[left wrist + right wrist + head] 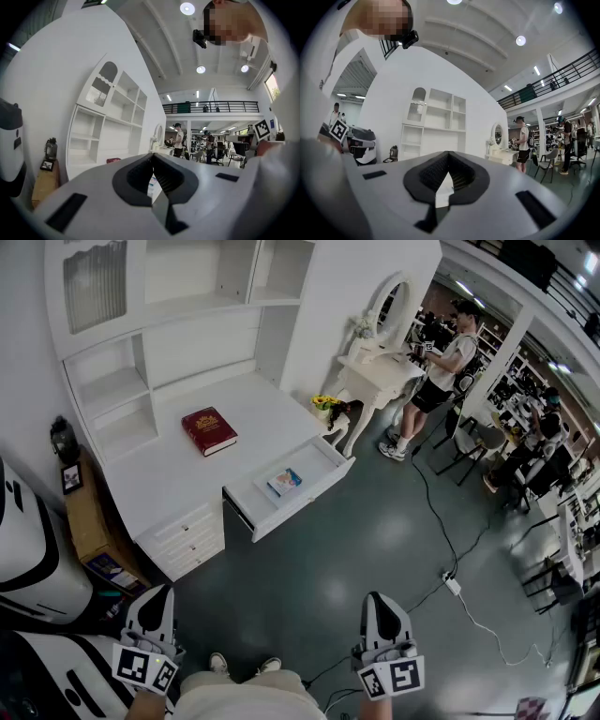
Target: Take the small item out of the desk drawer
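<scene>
Left tongs and right tongs sit low at the bottom edge of the head view, both pointing level, over the grey floor and well apart from the counter. Both are closed w/ nothing in them: in each gripper view the 2 ribbed pads meet at the tips and only background shows thru the small gap behind.

The drawer is pulled out from the counter's front, at its right end. The small item, a flat blue-and-white thing, lies inside approx. mid-drawer, not touching the walls; can't tell what it is. 1 red book lies flat on the counter top, back from the drawer and well apart from it. White shelves rise at the counter's rear.

Left of the counter is a low wooden cabinet w/ a small framed picture on top. To the right, a dressing table w/ an oval mirror, and a person standing beside it. A white cable runs across the floor. The wearer's 2 shoes show btwn the tongs.
</scene>
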{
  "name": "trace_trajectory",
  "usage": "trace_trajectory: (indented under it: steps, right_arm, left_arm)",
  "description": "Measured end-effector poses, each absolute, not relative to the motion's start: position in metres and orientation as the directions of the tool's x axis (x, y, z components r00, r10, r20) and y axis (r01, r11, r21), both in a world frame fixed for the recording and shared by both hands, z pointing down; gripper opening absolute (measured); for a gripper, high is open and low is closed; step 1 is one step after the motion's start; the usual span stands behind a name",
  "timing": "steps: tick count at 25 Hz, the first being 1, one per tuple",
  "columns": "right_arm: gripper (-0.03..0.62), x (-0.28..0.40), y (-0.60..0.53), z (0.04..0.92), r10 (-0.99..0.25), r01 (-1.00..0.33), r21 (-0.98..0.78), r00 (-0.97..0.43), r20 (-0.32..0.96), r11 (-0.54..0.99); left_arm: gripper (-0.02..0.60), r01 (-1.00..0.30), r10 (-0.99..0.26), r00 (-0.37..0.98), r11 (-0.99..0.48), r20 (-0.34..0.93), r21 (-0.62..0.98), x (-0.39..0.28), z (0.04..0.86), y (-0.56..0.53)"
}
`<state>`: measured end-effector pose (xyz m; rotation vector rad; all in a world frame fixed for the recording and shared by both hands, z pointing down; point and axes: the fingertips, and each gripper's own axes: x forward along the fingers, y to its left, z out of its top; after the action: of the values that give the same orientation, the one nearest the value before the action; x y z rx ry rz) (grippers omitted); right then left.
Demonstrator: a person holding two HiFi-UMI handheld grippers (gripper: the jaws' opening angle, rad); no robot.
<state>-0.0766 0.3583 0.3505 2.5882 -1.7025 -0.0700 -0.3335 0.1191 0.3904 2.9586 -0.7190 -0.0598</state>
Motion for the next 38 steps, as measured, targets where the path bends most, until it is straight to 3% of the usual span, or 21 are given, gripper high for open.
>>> trace_trajectory:
  steps: [9, 21, 28, 33, 38]
  right_arm:
    - [0.009, -0.091, 0.352, 0.346, -0.926, -0.923, 0.078, 0.377, -0.013, -0.377]
    - [0.009, -0.078, 0.368, 0.342, -0.946, -0.943, 0.084, 0.322, -0.033, -0.323]
    - [0.184, -0.046, 0.38, 0.346, -0.963, -0.963, 0.025, 0.269, -0.027, -0.269]
    - [0.356, -0.028, 0.39, 0.35, -0.976, -0.976, 0.01, 0.217, -0.022, -0.217]
    - [0.433, -0.011, 0.389, 0.366, -0.979, -0.977, 0.073, 0.202, 0.03, -0.2]
  left_arm:
    - [0.015, -0.467, -0.472, 0.881, -0.878, -0.024, 0.1, -0.347, 0.385, 0.119]
    - [0.015, -0.442, -0.446, 0.895, -0.892, -0.027, 0.098, -0.311, 0.384, 0.137]
    - [0.015, -0.433, -0.436, 0.9, -0.897, -0.015, 0.093, -0.284, 0.388, 0.149]
    - [0.017, -0.438, -0.44, 0.898, -0.896, -0.015, 0.078, -0.268, 0.386, 0.162]
    - [0.015, -0.453, -0.455, 0.89, -0.889, -0.009, 0.066, -0.255, 0.389, 0.172]
